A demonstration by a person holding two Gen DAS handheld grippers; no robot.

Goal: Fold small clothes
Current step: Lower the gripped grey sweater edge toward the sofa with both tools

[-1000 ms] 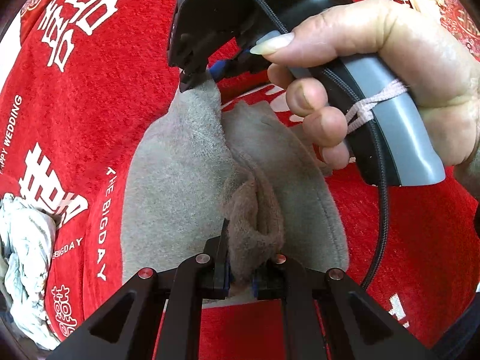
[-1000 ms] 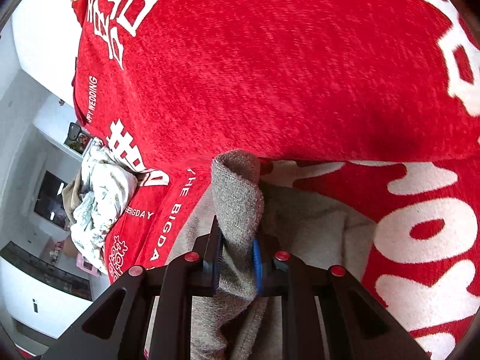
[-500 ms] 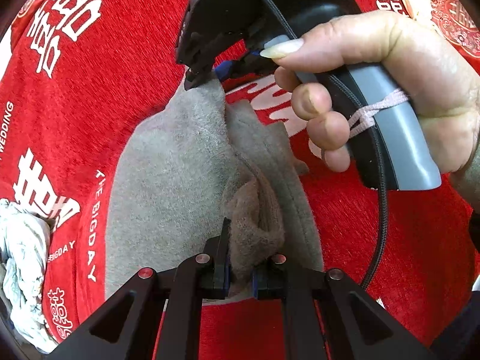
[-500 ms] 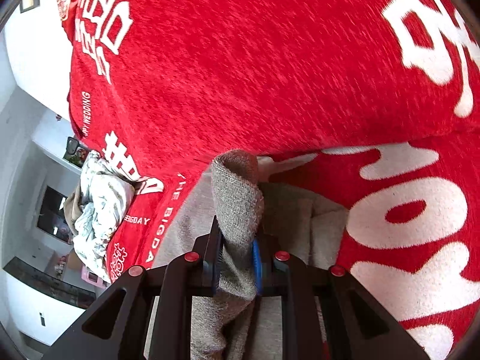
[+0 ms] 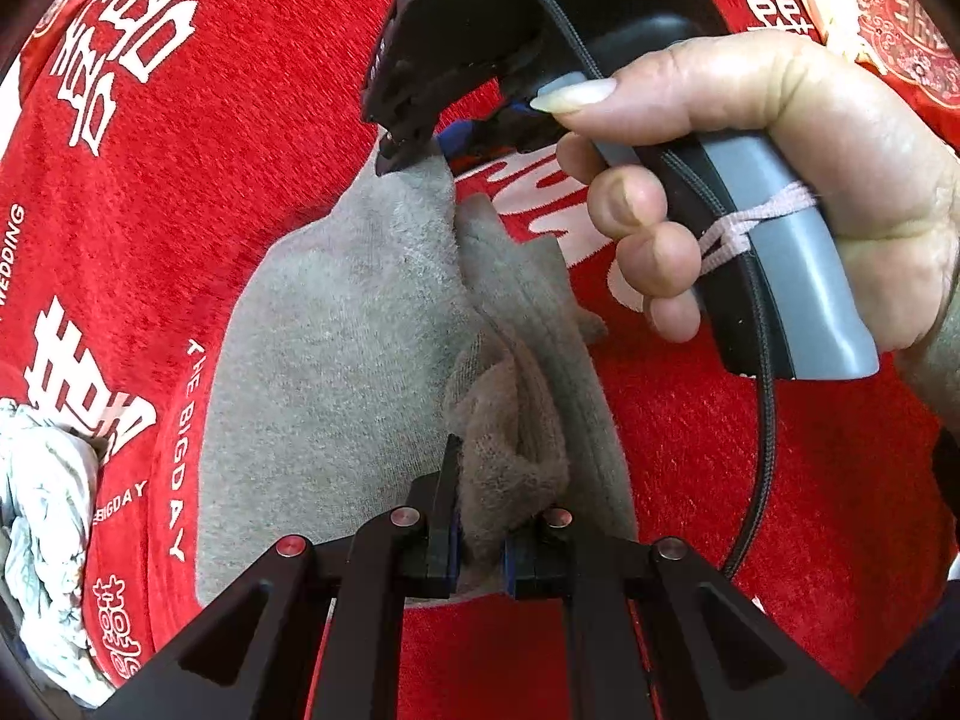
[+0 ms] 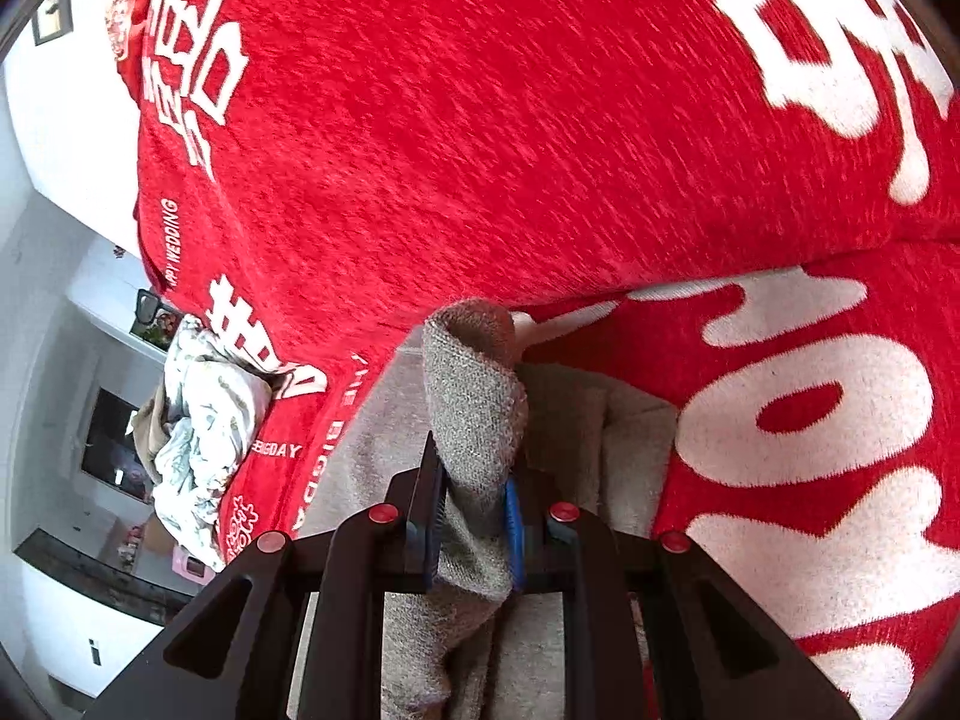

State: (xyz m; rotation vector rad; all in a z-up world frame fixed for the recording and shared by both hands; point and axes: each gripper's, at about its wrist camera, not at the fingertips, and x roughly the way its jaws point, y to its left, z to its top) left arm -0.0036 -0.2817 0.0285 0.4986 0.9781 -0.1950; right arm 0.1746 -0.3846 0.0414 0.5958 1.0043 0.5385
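A small grey fleece garment (image 5: 336, 360) lies on a red blanket (image 5: 150, 192) with white lettering. My left gripper (image 5: 480, 540) is shut on a bunched fold of the garment at its near edge. My right gripper (image 5: 420, 150), held in a hand, is shut on the garment's far corner and holds it up. In the right wrist view my right gripper (image 6: 474, 516) pinches a rolled grey fold of the garment (image 6: 474, 396), with more grey cloth below and to the right.
A crumpled pale patterned cloth (image 5: 42, 528) lies at the blanket's left edge; it also shows in the right wrist view (image 6: 204, 420). A black cable (image 5: 762, 450) hangs from the right gripper's handle. Room furniture shows beyond the blanket's left edge.
Both grippers keep their hold. The right gripper has moved farther away with its corner, and the garment has stretched longer between the two grippers.
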